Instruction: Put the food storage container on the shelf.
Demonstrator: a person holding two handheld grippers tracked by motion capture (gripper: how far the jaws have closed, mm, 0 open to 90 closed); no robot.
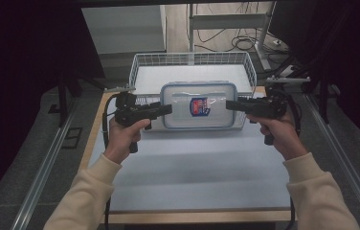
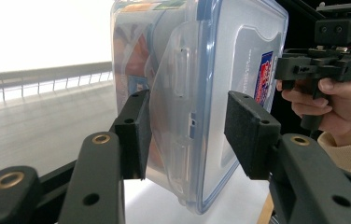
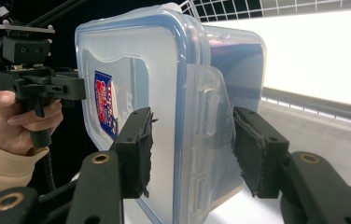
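The clear plastic food box with a blue-rimmed snap lid [image 1: 199, 105] hangs at the centre of the high view, over the front rim of the white wire basket [image 1: 140, 64], gripped at both short ends. The left gripper [image 1: 168, 109] pinches its left end; the right gripper [image 1: 229, 104] clamps the opposite end across a side latch. Judging from this, pickup is done; carrying and setting down on the pale tabletop [image 1: 192, 167] remain.

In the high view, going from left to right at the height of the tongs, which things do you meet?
Left tongs → box → right tongs.
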